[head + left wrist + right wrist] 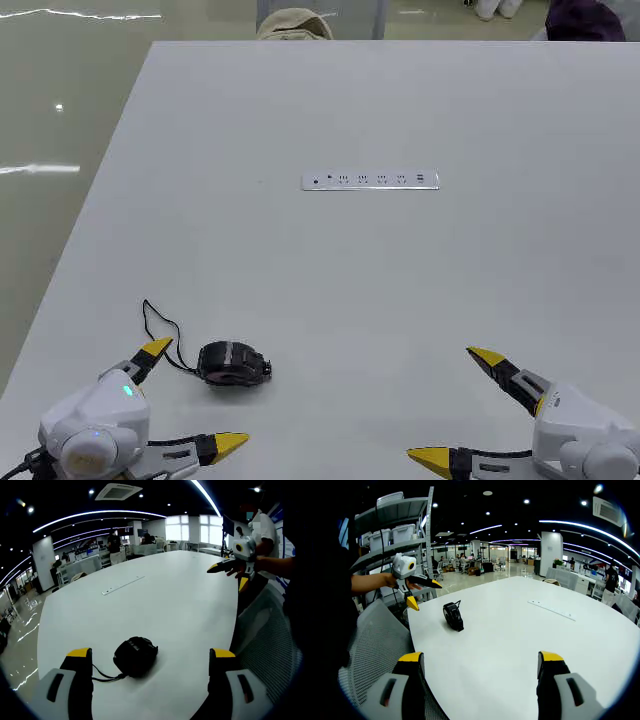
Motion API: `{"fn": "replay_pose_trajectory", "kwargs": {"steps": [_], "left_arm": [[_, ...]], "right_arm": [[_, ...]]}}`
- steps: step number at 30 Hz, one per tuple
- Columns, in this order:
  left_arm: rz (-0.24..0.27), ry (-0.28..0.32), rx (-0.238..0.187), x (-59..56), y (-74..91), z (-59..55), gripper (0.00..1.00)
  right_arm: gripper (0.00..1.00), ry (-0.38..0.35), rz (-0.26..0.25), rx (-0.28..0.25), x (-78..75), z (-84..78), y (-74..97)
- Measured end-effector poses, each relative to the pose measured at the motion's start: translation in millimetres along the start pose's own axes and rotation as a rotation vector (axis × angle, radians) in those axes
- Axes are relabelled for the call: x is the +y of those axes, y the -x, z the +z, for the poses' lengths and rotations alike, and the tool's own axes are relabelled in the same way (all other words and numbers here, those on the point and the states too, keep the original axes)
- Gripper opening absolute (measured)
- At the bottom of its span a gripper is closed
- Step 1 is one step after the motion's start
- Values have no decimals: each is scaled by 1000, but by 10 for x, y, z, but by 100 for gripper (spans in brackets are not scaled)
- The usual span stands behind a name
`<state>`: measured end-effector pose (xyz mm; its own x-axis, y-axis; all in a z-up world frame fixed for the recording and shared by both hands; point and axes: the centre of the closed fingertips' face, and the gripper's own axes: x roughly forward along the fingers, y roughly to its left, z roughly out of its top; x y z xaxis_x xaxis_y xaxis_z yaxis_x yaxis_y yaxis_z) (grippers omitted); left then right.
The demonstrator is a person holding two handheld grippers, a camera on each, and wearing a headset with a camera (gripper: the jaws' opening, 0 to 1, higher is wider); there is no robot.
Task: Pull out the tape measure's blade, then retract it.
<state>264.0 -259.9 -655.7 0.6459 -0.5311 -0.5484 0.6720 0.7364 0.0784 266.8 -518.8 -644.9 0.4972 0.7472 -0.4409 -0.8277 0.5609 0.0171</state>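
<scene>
Both empty, wide open: left tool (pixel 200 392) near tape measure (pixel 233 363), right tool (pixel 445 404) apart

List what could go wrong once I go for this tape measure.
1. The tape measure lies loose on the smooth table, near its edge. Both the left gripper and the right gripper are open and hold nothing, so a poor grab might shove it away or off the table.
2. Its cord loops right beside a left jaw and may snag there.
</scene>
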Motion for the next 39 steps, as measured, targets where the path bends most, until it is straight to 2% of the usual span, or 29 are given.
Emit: {"fn": "replay_pose_trajectory", "kwargs": {"steps": [13, 25, 39], "left_arm": [[-15, -6, 2, -19, -6, -9, 99], [-17, -20, 8, 26, -17, 16, 99], [-50, -49, 23, 72, -60, 41, 92]], "right_arm": [[96, -1, 4, 3, 3, -11, -5], [94, 5, 8, 6, -25, -15, -5], [90, 25, 41, 17, -48, 14, -50]]}}
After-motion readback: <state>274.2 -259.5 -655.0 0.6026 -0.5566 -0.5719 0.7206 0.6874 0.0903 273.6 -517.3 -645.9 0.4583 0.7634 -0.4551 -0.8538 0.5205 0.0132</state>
